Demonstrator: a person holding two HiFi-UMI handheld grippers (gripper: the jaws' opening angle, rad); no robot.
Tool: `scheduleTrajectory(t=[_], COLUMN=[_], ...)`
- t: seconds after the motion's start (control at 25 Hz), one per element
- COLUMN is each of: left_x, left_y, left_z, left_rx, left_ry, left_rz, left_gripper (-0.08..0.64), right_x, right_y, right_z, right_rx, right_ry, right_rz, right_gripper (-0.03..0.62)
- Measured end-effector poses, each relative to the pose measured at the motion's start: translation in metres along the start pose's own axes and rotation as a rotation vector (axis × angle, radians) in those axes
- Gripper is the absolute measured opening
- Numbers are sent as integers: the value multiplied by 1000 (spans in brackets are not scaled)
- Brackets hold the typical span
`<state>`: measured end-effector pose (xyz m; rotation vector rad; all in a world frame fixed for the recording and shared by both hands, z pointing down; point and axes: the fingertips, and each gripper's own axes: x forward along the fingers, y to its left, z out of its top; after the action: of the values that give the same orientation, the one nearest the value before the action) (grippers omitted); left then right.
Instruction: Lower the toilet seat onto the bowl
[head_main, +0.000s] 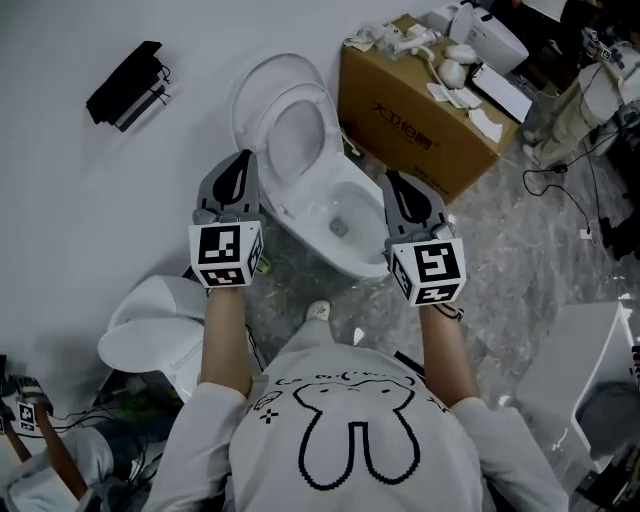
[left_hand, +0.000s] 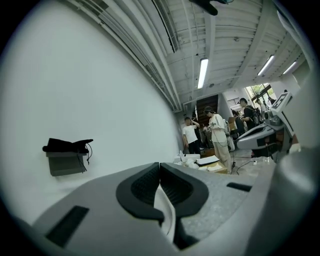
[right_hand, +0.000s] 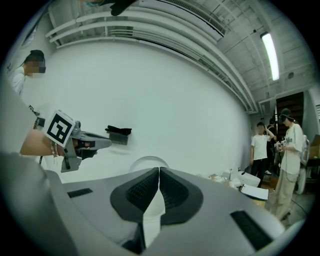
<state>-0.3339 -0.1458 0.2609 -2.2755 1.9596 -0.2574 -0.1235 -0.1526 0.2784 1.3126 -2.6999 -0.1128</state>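
A white toilet stands against the wall in the head view, its bowl (head_main: 340, 228) open. The seat (head_main: 322, 118) is raised, leaning back on the upright lid (head_main: 258, 82). My left gripper (head_main: 243, 160) is shut and empty, just left of the bowl and level with the seat's lower edge, apart from it. My right gripper (head_main: 393, 180) is also shut and empty, beside the bowl's right rim. In the left gripper view the jaws (left_hand: 160, 166) meet with nothing between them. The right gripper view shows shut jaws (right_hand: 159, 171), the lid's top (right_hand: 147, 161) beyond, and the left gripper (right_hand: 97, 144).
A cardboard box (head_main: 415, 110) with white parts on top stands right of the toilet. A black holder (head_main: 128, 84) hangs on the wall at left. Another white toilet piece (head_main: 150, 330) lies at lower left, a white fixture (head_main: 580, 370) at lower right. People (left_hand: 216, 134) stand far off.
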Motion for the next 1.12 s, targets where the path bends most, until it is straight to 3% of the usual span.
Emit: scheduleTrajectory(t=[0.6, 0.76, 0.88, 1.0, 1.12], left_x=[115, 140, 154, 168, 180], left_y=[52, 60, 65, 72, 78], left_z=[-73, -95, -113, -133, -149], left_rx=[-74, -95, -101, -125, -136], left_ry=[105, 141, 174, 217, 244], left_rz=[-89, -145, -166, -179, -182], left_gripper=[18, 149, 175, 251, 252], right_x=[104, 123, 133, 143, 151], right_y=[-18, -19, -20, -20, -20], right_z=[-43, -56, -64, -72, -78], right_rx=[17, 17, 28, 39, 38], right_ry=[117, 159, 180, 201, 218], right_rz=[-34, -42, -47, -51, -49], right_gripper=[31, 31, 31, 31, 31])
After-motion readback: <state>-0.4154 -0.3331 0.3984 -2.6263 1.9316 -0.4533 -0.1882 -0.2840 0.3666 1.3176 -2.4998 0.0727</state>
